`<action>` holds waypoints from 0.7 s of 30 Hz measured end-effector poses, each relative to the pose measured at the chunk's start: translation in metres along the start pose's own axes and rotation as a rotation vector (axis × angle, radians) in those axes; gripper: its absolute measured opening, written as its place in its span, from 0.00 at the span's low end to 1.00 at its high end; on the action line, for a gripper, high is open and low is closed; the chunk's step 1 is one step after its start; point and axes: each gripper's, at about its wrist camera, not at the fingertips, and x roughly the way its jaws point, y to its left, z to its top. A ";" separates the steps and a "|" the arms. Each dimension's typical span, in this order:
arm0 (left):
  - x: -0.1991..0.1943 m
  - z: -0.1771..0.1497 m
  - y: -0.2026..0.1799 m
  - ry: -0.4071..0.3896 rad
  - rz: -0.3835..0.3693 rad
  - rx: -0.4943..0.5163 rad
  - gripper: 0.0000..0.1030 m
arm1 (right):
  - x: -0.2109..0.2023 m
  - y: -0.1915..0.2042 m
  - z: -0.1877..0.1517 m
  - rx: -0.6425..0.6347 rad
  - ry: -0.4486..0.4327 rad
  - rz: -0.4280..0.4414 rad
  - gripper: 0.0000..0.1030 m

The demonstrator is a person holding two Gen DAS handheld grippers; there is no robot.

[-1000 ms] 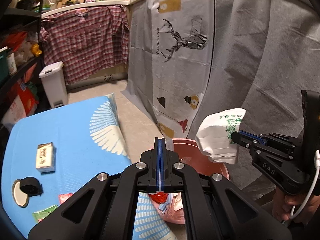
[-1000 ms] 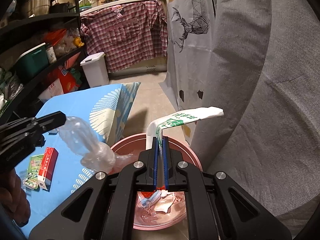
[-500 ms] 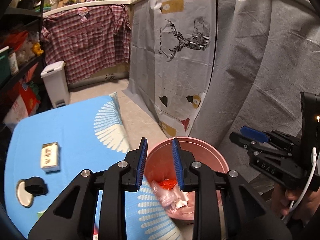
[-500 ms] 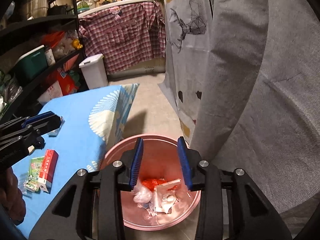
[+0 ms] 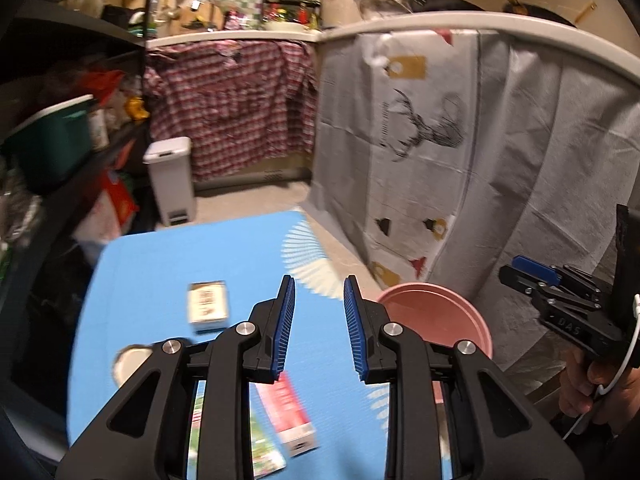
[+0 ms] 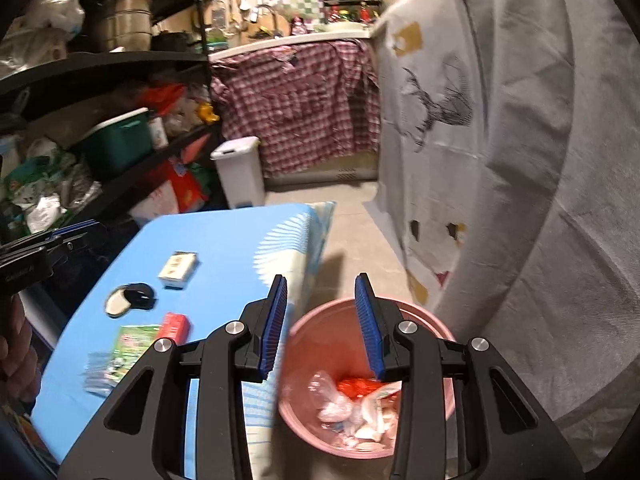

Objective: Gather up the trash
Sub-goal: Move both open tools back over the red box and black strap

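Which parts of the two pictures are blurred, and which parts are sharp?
Left wrist view: the left claw is sharp; the red box and beige box on the blue table are smeared by motion. Right wrist view: the right claw is sharp; the green packet is blurred, the pink bin softer.

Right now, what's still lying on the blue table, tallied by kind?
Boxes: 2, a white-and-tan carton and a red carton
Green printed packets: 1
Black cap on white round lid: 1
Total: 4
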 end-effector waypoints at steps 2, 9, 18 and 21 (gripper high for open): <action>-0.010 -0.001 0.016 -0.008 0.021 -0.014 0.25 | -0.004 0.015 0.000 -0.008 -0.011 0.026 0.35; -0.042 -0.020 0.081 -0.021 0.110 -0.079 0.23 | 0.000 0.073 -0.006 -0.029 0.008 0.130 0.35; -0.050 -0.045 0.148 0.012 0.191 -0.137 0.19 | 0.026 0.132 -0.034 -0.110 0.080 0.194 0.34; -0.047 -0.053 0.160 0.031 0.205 -0.139 0.18 | 0.036 0.142 -0.041 -0.126 0.100 0.205 0.35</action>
